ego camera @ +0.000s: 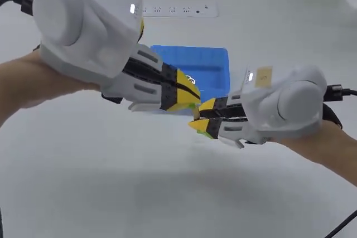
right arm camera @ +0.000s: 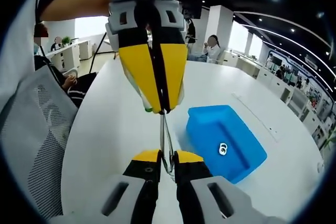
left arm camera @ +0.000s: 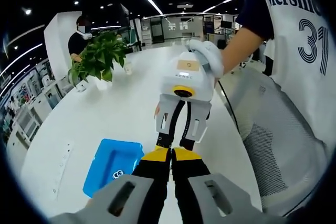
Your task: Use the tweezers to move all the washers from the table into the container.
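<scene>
Grippers tip to tip; left gripper point(ego camera: 194, 96), right gripper point(ego camera: 196, 122); fingers of both pinched on tweezers point(right arm camera: 166, 140).

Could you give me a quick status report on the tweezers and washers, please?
Left gripper and right gripper both shut on tweezers, tip to tip. Washers in container. Nothing blocking it.

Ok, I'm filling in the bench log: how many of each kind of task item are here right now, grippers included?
grippers: 2, the left gripper and the right gripper
tweezers: 1, held between both grippers
container: 1, blue
washers: 2, both inside the container
total: 6
</scene>
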`<action>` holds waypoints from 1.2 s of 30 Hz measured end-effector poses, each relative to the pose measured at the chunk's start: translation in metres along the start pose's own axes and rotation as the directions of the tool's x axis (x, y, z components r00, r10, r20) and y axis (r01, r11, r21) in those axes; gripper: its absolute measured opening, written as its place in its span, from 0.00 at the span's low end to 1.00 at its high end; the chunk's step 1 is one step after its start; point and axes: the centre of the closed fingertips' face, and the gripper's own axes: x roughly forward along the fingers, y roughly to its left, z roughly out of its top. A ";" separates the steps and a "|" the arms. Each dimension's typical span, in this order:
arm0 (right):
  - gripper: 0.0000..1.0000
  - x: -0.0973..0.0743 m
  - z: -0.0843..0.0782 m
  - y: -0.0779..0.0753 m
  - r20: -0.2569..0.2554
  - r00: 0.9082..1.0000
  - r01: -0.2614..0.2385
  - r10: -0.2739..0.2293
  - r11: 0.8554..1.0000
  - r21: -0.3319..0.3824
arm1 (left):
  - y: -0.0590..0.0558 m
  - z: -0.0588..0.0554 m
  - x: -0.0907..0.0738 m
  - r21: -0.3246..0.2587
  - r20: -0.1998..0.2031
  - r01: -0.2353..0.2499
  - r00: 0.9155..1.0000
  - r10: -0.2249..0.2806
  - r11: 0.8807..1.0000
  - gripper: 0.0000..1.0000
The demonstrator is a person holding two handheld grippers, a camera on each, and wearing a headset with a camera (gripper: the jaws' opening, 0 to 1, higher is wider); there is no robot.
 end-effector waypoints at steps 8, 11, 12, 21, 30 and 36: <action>0.11 -0.004 0.022 -0.020 0.020 0.999 0.028 -0.027 0.998 -0.050 | 0.017 0.015 -0.014 0.062 -0.001 -0.026 1.000 0.026 0.998 0.05; 0.11 -0.004 0.030 -0.029 0.029 0.999 0.041 -0.039 0.997 -0.063 | 0.024 0.019 -0.018 0.077 0.001 -0.035 0.999 0.035 0.996 0.05; 0.11 -0.003 0.031 -0.032 0.031 0.999 0.043 -0.041 0.997 -0.065 | 0.026 0.020 -0.019 0.080 0.001 -0.036 0.999 0.036 0.996 0.05; 0.11 0.003 0.044 -0.055 0.051 0.996 0.070 -0.066 0.994 -0.078 | 0.052 0.020 -0.025 0.115 -0.008 -0.047 0.999 0.048 0.992 0.05; 0.11 0.017 0.038 -0.083 0.042 0.996 0.086 -0.083 0.993 -0.075 | 0.082 0.009 -0.018 0.091 0.004 -0.076 0.997 0.076 0.993 0.05; 0.11 0.031 0.019 -0.089 0.009 0.997 0.072 -0.071 0.996 -0.056 | 0.093 -0.011 -0.003 0.077 -0.026 -0.067 0.997 0.069 0.995 0.05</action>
